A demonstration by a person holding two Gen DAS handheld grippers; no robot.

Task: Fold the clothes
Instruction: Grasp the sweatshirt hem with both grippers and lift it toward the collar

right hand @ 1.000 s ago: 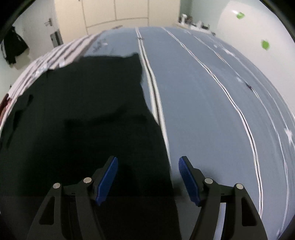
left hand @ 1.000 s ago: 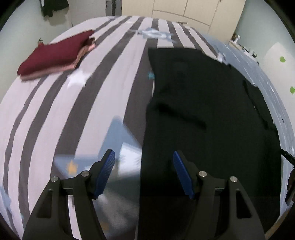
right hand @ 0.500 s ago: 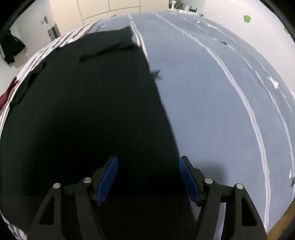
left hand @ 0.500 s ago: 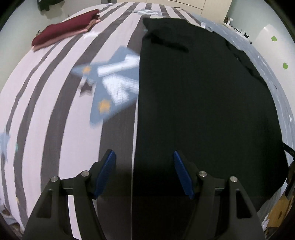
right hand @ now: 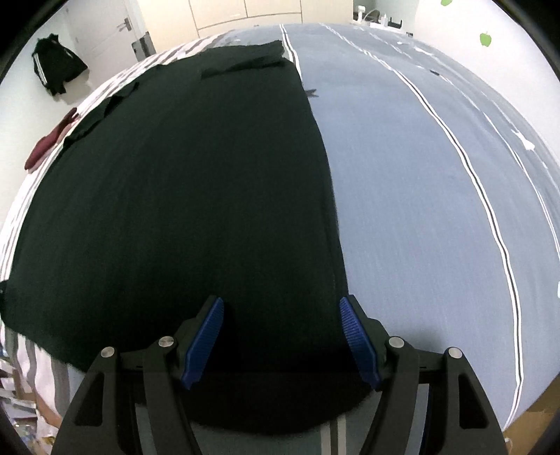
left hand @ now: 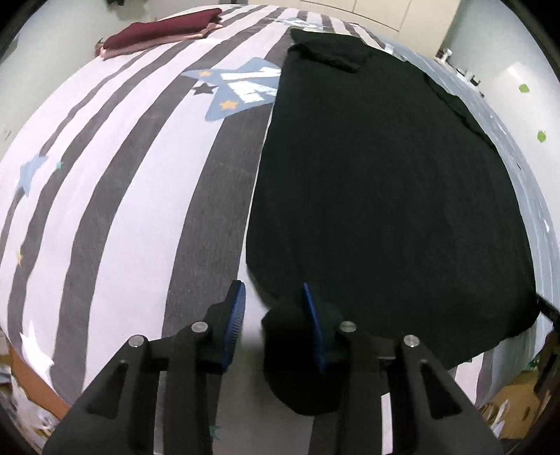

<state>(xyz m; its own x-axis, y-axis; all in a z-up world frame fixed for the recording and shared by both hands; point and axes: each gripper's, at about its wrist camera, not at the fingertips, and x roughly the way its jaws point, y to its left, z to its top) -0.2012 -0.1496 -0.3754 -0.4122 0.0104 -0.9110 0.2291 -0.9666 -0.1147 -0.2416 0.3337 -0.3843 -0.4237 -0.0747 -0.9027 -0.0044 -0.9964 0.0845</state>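
Observation:
A black garment (left hand: 385,182) lies spread flat on the bed; it also fills the left half of the right wrist view (right hand: 182,196). My left gripper (left hand: 273,315) is at the garment's near left corner, its blue pads narrowed, with a bunch of black cloth between them against the right pad. My right gripper (right hand: 281,336) is open over the garment's near right edge, cloth lying between and under its fingers. A folded sleeve (left hand: 332,56) shows at the far end.
A folded dark red garment (left hand: 164,29) lies at the far left of the striped bedcover (left hand: 122,210). The bed's right half is blue with thin lines (right hand: 437,192). Cardboard and clutter lie on the floor (left hand: 507,402) past the near bed edge. A dark jacket (right hand: 56,68) hangs on the wall.
Both grippers have drawn back along the garment to its near hem. My left gripper's fingers have narrowed and gathered the near left corner of the cloth. The right gripper stays open.

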